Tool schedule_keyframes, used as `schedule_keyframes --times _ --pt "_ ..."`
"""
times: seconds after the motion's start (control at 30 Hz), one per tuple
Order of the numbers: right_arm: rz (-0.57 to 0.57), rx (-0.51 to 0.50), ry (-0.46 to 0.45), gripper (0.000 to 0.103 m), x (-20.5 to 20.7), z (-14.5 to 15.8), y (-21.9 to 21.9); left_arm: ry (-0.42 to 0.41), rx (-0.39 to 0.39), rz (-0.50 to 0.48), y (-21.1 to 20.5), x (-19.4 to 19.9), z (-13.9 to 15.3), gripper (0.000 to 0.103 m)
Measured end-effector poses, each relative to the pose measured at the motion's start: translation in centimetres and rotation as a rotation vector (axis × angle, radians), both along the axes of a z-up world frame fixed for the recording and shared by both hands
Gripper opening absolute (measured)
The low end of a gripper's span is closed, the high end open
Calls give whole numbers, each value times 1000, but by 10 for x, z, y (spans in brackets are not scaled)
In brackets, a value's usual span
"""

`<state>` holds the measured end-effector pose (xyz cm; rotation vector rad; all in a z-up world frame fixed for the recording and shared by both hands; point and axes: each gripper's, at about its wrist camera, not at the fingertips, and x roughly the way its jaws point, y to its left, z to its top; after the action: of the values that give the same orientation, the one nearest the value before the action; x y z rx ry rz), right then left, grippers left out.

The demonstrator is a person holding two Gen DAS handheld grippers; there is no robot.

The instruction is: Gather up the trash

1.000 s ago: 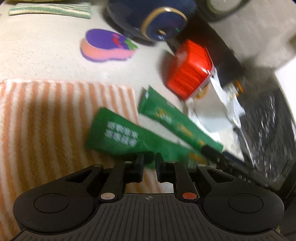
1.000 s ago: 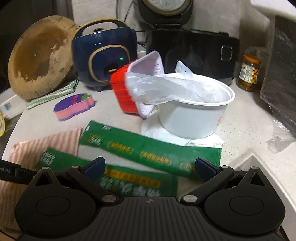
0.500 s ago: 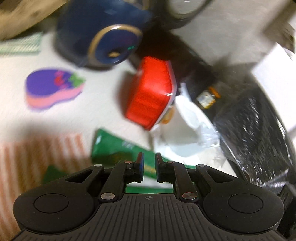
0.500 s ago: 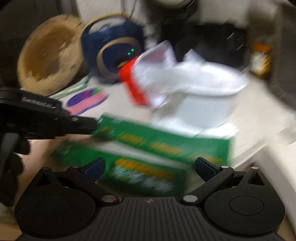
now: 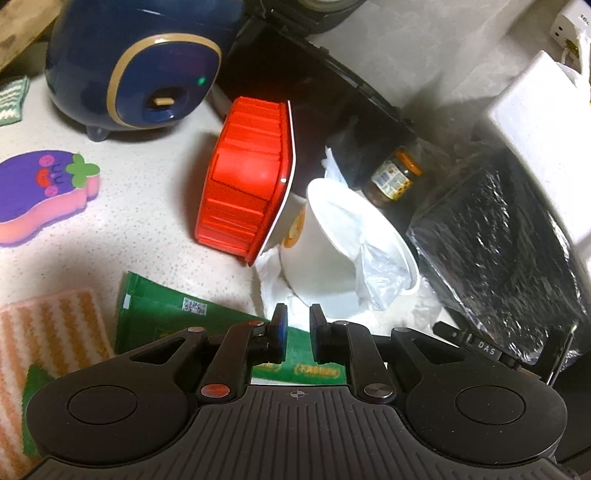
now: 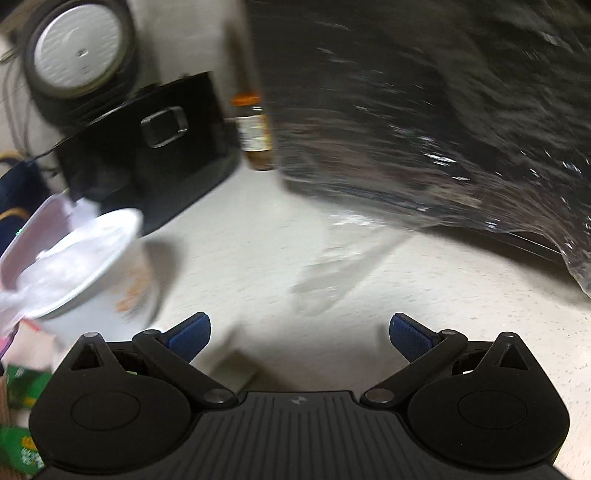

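On table, right claw (image 6: 299, 334) swung off green wrappers (image 5: 177, 317) toward black bag (image 6: 424, 110), wide open, empty; left claw (image 5: 294, 332) nearly shut, empty — nothing collected yet.

Both wrist views look steeply down, close over the speckled white countertop (image 5: 155, 221). Left faces the trash pile; right faces further right. Shared: white paper cup (image 5: 332, 266) (image 6: 99, 280), small orange-lidded glass jar (image 5: 395, 177) (image 6: 255, 133).

A pale speckled stone surface (image 5: 155, 206) runs back to a plain light wall (image 5: 399, 55), lit from above with soft shadows. Along the wall stand a navy appliance with a gold ring (image 5: 144, 62) (a small green light glows on its front), a glossy black box-shaped appliance (image 6: 147, 147) and a round cooker with a silver lid (image 6: 79, 48). A white socket block (image 5: 572, 26) sits at far right.
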<state>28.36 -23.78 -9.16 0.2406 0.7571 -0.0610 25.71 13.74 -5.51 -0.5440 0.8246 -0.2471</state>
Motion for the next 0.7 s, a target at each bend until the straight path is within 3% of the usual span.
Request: schedule_keyframes --times 0.2,0.7 --pt "-46 134 48 103 2 -17 -34 11 3 -10 -11 10 -2 15" --pt "9 118 76 103 8 -15 -29 20 2 -31 -25 11 -4 15"
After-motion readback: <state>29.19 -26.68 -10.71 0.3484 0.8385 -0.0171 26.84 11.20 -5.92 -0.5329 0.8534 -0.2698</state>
